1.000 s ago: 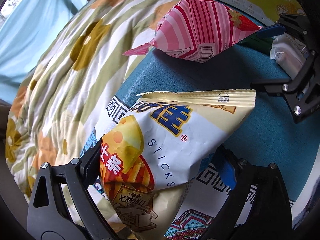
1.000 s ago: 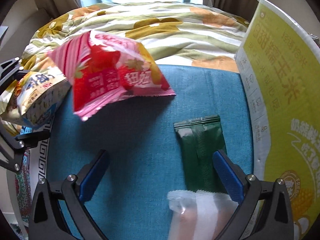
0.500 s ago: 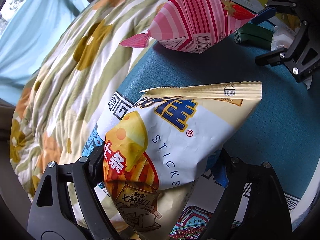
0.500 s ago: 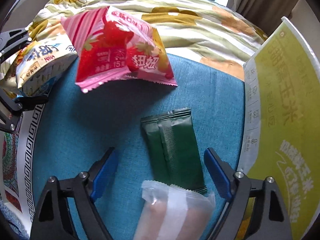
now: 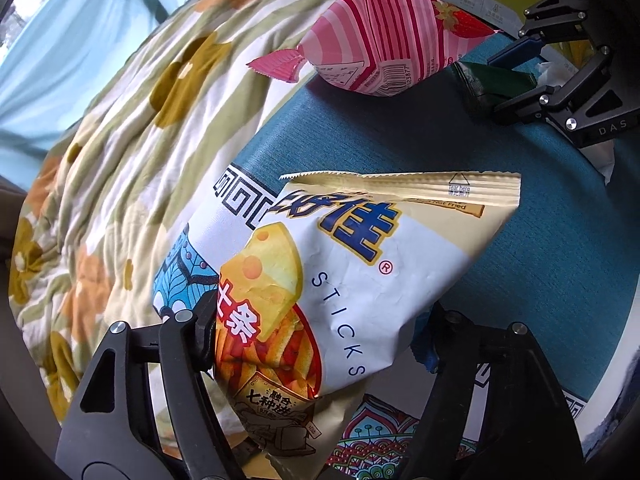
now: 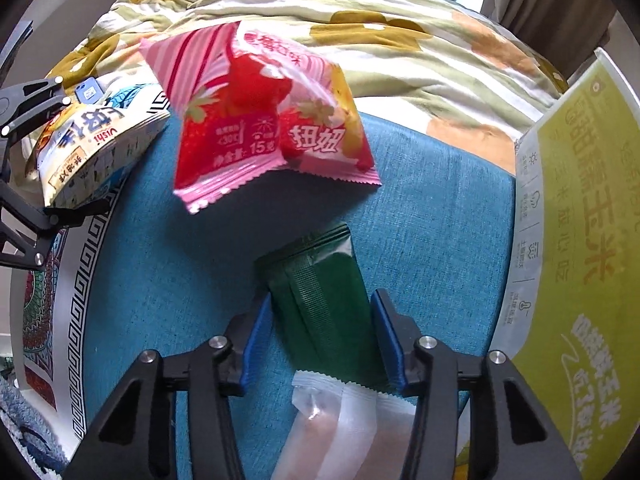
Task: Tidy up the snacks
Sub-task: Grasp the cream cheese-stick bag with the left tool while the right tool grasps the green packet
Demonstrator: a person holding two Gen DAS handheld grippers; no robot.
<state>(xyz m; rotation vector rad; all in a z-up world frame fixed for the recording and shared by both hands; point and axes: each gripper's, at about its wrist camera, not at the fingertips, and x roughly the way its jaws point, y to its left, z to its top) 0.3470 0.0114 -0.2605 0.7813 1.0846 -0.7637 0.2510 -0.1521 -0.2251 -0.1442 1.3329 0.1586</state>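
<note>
My left gripper (image 5: 320, 336) is shut on a cream cheese-sticks bag (image 5: 352, 272) and holds it over the left edge of the teal mat (image 5: 540, 260); the bag also shows in the right wrist view (image 6: 92, 148). My right gripper (image 6: 320, 328) has its blue pads on either side of a dark green packet (image 6: 320, 300) lying on the mat, touching its edges. The green packet also shows in the left wrist view (image 5: 496, 88). A pink striped strawberry bag (image 6: 260, 124) lies at the mat's far edge. A pale translucent packet (image 6: 340, 428) overlaps the green packet's near end.
A yellow-green printed box (image 6: 580, 240) stands along the mat's right side. A floral quilt (image 6: 360, 32) covers the bed behind. The mat has a patterned border (image 6: 76, 300) on its left.
My right gripper has moved forward and narrowed around the green packet. My left gripper still holds the cheese-sticks bag and has shifted slightly.
</note>
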